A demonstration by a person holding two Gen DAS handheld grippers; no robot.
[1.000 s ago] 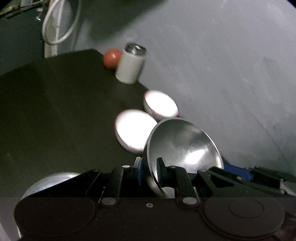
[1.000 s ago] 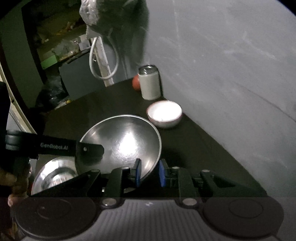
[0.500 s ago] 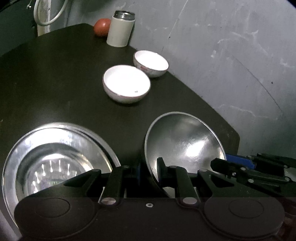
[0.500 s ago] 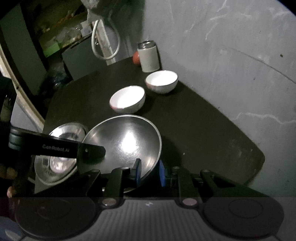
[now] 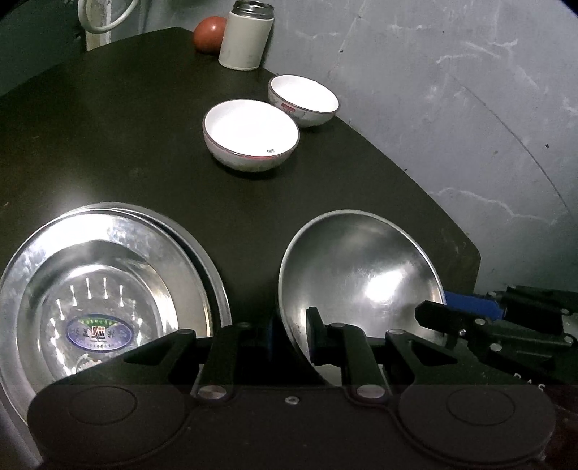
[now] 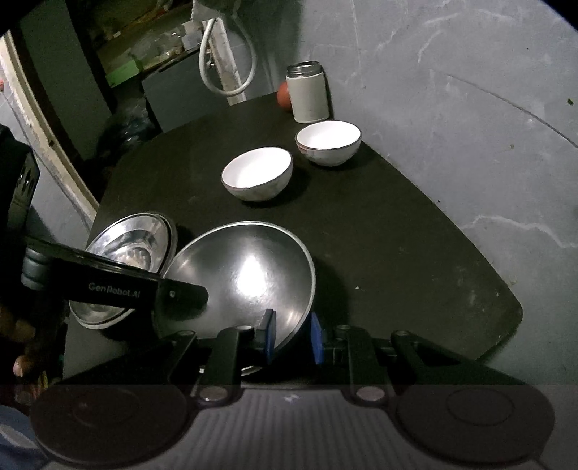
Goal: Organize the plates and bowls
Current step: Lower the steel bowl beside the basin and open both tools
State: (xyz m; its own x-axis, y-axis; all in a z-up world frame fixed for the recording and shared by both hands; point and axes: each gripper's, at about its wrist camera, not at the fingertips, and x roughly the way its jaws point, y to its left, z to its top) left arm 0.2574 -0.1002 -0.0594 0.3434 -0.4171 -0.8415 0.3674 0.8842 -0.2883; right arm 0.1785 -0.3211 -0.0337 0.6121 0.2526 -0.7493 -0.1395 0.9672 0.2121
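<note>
- Both grippers are on one steel bowl (image 5: 357,274), held tilted above the dark table (image 5: 108,144), its shiny inside turned toward the cameras.
- The left gripper (image 5: 289,340) is clamped on the bowl's near-left rim: one finger shows inside the bowl, the other sits behind the wall.
- The right gripper (image 6: 290,338) bites the rim on the opposite side, blue pads either side of the thin steel edge, closed on it.
- In the left wrist view, the right gripper's black linkage reaches in from the right edge to meet the bowl's rim.
- Just left of the held bowl, steel plates (image 5: 101,289) lie on the table; a second rim peeks out behind the top one, so it looks like a stack, though how many I can't tell. A blue oval label shows at the centre.
- Further back, two white bowls sit upright and empty: the nearer white bowl (image 5: 251,135), and the farther white bowl (image 5: 303,99) close behind it, near the table's edge by the grey wall (image 5: 451,108).
- At the far end stands a pale canister (image 5: 245,36) with a metal rim, and a red round fruit (image 5: 209,34) just beside it.
- A white hose (image 6: 225,54) loops down beyond the table.
- At the left edge of the right wrist view, fingers of a hand (image 6: 25,347) grip the left tool's handle.
</note>
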